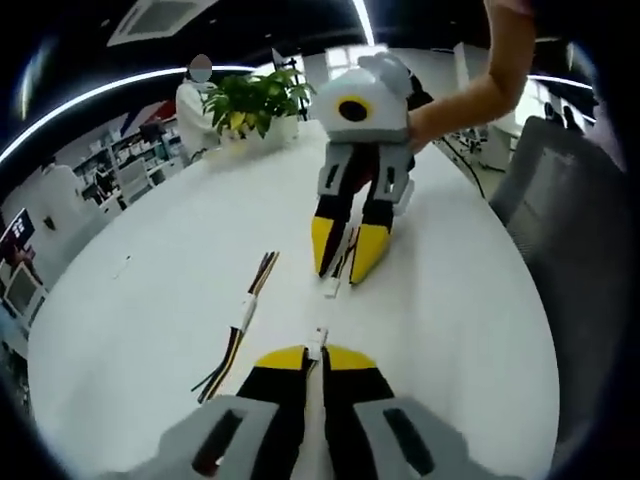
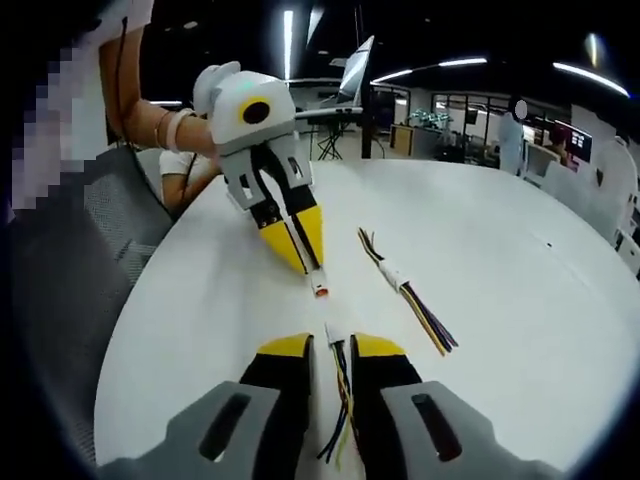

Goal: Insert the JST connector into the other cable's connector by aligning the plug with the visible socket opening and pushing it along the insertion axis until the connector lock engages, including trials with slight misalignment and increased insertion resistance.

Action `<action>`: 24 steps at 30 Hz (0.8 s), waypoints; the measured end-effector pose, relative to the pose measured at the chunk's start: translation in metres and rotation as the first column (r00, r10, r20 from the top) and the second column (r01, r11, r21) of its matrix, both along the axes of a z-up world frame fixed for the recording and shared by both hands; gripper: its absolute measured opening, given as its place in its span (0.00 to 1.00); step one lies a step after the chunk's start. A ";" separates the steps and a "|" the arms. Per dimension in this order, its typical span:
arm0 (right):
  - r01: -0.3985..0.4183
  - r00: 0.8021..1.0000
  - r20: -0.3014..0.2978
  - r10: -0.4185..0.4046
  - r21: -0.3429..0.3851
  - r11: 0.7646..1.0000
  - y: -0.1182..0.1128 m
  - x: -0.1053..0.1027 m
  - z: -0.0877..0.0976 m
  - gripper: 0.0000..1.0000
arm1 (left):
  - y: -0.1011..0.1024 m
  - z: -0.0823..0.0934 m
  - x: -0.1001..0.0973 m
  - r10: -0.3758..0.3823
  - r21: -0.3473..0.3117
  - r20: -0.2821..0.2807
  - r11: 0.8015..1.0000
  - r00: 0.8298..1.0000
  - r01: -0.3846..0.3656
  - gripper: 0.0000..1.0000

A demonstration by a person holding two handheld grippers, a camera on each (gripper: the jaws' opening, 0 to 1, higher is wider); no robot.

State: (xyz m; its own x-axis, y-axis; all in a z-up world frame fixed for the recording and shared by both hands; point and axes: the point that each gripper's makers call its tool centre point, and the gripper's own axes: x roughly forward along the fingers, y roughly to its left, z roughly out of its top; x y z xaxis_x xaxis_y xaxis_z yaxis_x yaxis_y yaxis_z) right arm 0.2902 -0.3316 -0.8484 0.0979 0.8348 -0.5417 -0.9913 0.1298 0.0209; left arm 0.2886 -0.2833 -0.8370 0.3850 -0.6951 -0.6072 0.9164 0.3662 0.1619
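Observation:
My left gripper (image 1: pixel 316 356) is shut on a small white JST connector (image 1: pixel 318 340) that sticks out past its yellow tips. Facing it, my right gripper (image 1: pixel 347 262) is shut on the other cable, whose white connector (image 1: pixel 332 288) points at mine across a short gap. In the right gripper view, my right gripper (image 2: pixel 331 346) pinches a cable with coloured wires (image 2: pixel 341 405) trailing back between its jaws, and its white plug (image 2: pixel 330 334) shows at the tips. The left gripper (image 2: pixel 307 252) tilts down opposite, holding its connector (image 2: pixel 319 285). The two connectors are apart, roughly in line.
A spare joined cable (image 1: pixel 243 315) (image 2: pixel 402 284) with coloured wires lies on the white round table (image 1: pixel 150 300) beside the grippers. A potted plant (image 1: pixel 252 100) stands at the far edge. A grey chair (image 1: pixel 575 230) (image 2: pixel 70 270) sits by the table's edge.

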 end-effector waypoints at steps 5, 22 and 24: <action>0.017 1.000 -0.022 -0.017 0.009 1.000 0.000 0.000 -0.002 0.09 | 0.000 -0.003 0.001 -0.006 0.004 -0.007 1.000 1.000 0.006 0.00; 0.007 1.000 0.006 -0.007 0.022 1.000 0.000 0.002 -0.002 0.08 | 0.001 -0.001 0.009 0.008 0.005 0.036 1.000 0.999 -0.008 0.02; 0.007 1.000 0.011 -0.007 0.024 1.000 0.000 0.002 -0.001 0.08 | 0.001 -0.004 0.009 0.008 0.010 0.032 1.000 0.999 -0.009 0.02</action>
